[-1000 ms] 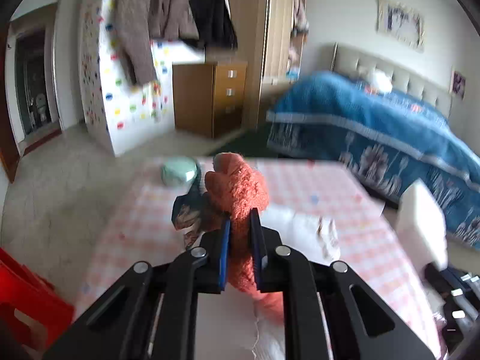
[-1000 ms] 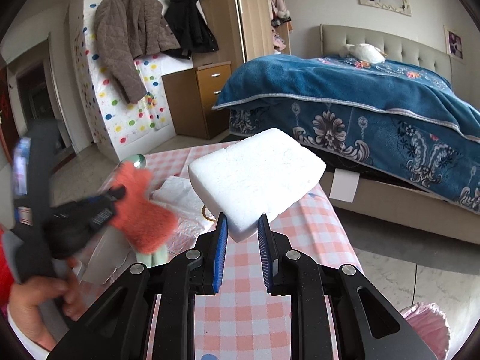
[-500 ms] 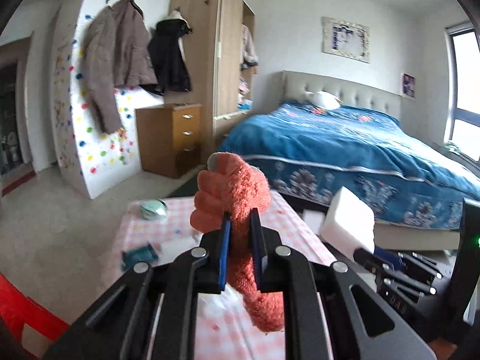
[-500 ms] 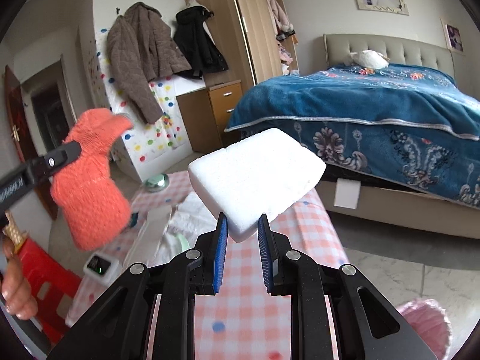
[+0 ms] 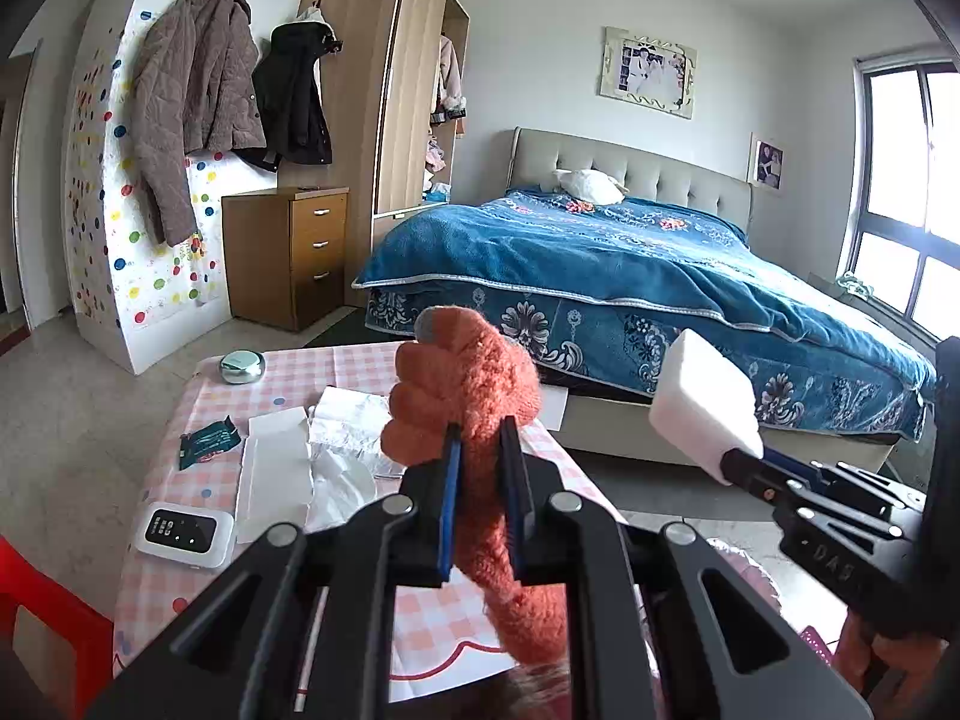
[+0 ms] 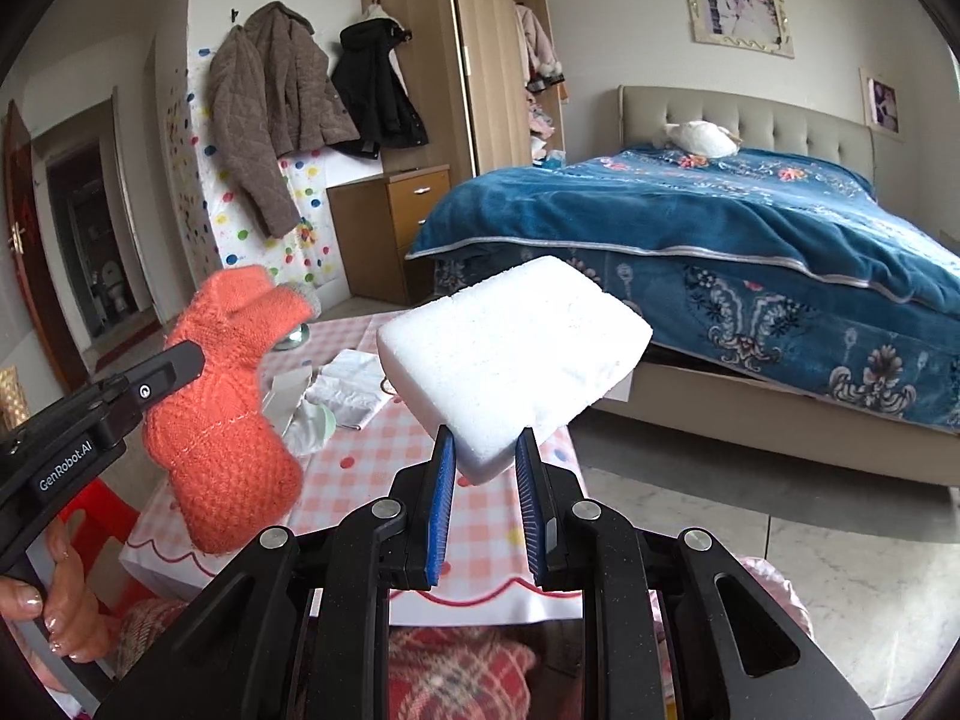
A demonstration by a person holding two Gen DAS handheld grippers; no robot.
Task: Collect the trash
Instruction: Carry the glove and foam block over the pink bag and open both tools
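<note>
Both loads have come up and away from the checked table (image 5: 300,372) since the earlier frames: the left gripper (image 5: 480,468), formerly low over the litter, now sits higher and further back, with the whole bedroom in view beyond it. Its jaws are clenched on an orange knitted glove (image 5: 465,384), which hangs down between and below the pads. The right gripper (image 6: 483,480) is clamped on one edge of a white foam block (image 6: 516,354), held clear of the tabletop and tilted up toward the bed. Each item appears in the other camera, well apart from one another and touching nothing else. Still lying on the table are crumpled white wrapping (image 5: 342,420), a flat white card (image 5: 273,468), a dark green sachet (image 5: 207,438), a round pale green tin (image 5: 240,366) and a white handheld device (image 5: 183,534). Judgement: the step in hand is the carry, both pieces lifted and in transit to a bin. A pink edge, possibly a bin, shows low on the right of the right wrist view; this cannot be confirmed. The next move calls for bringing each gripper over the receptacle and opening the jaws; the glove may cling to the pads.
</note>
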